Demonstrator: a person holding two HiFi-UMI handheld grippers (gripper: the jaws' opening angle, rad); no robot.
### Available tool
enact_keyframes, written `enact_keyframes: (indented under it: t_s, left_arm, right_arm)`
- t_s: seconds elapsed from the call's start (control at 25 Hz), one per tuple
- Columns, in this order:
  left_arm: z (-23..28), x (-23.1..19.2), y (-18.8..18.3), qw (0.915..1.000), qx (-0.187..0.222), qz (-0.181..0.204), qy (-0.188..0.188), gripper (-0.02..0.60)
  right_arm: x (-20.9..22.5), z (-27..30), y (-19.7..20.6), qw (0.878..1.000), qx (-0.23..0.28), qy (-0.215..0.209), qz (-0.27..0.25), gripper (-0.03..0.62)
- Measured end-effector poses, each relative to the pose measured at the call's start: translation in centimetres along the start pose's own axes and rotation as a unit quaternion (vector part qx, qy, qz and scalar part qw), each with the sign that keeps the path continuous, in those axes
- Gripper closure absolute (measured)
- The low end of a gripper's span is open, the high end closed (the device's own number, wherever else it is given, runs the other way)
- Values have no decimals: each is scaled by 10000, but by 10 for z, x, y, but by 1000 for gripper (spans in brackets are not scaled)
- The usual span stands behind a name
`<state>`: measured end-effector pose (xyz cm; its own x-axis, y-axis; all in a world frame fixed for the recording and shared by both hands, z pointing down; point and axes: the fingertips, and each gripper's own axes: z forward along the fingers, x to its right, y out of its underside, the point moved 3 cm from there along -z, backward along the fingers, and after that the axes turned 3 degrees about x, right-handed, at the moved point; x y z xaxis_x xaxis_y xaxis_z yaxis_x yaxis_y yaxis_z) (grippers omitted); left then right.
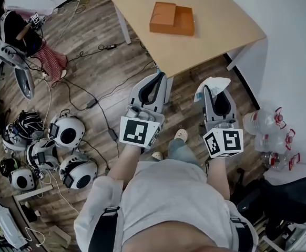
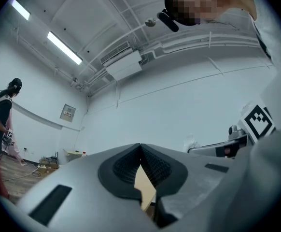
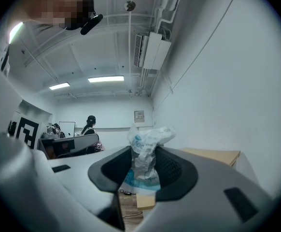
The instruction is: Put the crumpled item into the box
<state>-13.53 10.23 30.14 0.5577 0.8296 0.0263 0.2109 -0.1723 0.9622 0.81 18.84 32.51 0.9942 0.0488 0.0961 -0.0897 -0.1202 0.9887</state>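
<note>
Left tongs (image 2: 140, 148): were pressed together at the tips with nothing between them, held over the floor near the desk's near corner.
Right tongs (image 3: 147, 154): pinched the crumpled item, just beside the left tongs.
Crumpled item (image 3: 150, 138): a white and blue wrapper that stuck up past the tong tips, not yet over the desk.
Box (image 1: 171, 19): orange, open-topped, sat on the desk, well apart from both tongs.
Desk (image 1: 221, 33): light wood.
Floor (image 1: 105, 72): wood boards strewn with cables.
</note>
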Motion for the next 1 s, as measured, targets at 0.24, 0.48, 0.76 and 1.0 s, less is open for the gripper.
enact_keyframes:
  t_s: [0.24, 0.48, 0.76, 1.0]
  left_arm:
    - [48, -6, 8, 9999, 22, 80, -136, 568]
    - [93, -9, 17, 9993, 29, 184, -328, 568]
    - [132, -7, 28, 9977, 25, 268, -617, 568]
    - [150, 2, 35, 9958, 37, 314, -861, 568]
  right_arm:
    - [36, 41, -5, 9998, 40, -185, 1, 451]
    - [73, 77, -8, 9992, 36, -408, -45, 451]
    - [119, 104, -10, 9984, 99, -558, 28, 451]
    - [148, 115, -6, 9972, 87, -732, 135, 451]
